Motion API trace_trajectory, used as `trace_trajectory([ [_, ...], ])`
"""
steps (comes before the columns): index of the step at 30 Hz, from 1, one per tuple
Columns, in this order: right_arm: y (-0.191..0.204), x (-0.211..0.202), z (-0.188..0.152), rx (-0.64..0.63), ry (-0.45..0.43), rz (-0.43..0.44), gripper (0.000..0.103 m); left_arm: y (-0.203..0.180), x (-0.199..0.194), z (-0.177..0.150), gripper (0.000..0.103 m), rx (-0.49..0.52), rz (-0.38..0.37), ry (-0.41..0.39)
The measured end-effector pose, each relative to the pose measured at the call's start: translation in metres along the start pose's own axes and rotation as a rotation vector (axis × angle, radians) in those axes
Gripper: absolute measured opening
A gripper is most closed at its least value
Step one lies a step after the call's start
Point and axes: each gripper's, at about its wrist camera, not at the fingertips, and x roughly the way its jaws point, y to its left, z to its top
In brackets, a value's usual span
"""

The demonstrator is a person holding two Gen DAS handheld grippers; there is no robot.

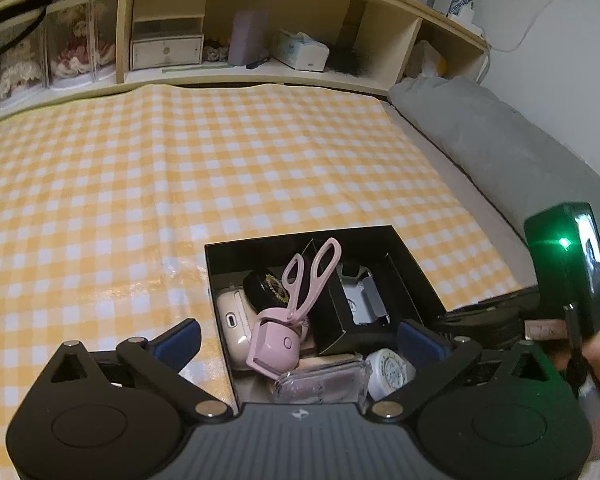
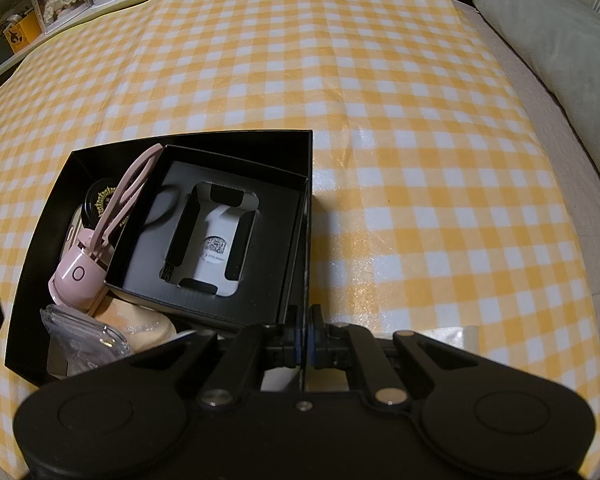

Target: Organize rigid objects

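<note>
Black box (image 2: pixel 40 292), lying on the checked cloth (image 2: pixel 380 120) of a bed, is clamped at its right wall by the right hand-held gripper (image 2: pixel 303 340), whose jaws are nearly closed on the thin wall. A pink curler (image 1: pixel 284 320), a smaller black box (image 2: pixel 268 220), a white jar (image 1: pixel 388 368) and a clear case (image 1: pixel 324 380) are packed inside. Above them the left hand-held gripper (image 1: pixel 300 340) is held wide, nothing between its blue pads (image 1: pixel 180 338). A grey pillow (image 1: pixel 480 128) is seen far right.

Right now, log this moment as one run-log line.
left claw: open, empty, above black box | right claw: shut on the box wall | pink eyelash curler: inside the box
</note>
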Motion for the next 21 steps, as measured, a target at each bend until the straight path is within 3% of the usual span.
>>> trace_trajectory([
  [11,0.0,0.0,0.0,-0.001,0.0,-0.001,0.004,-0.013,-0.039,-0.018,0.103,0.019,0.026,-0.01],
  [21,0.001,0.0,0.001,-0.001,0.001,-0.001,0.004,-0.03,-0.072,-0.034,0.103,0.02,0.051,-0.075],
])
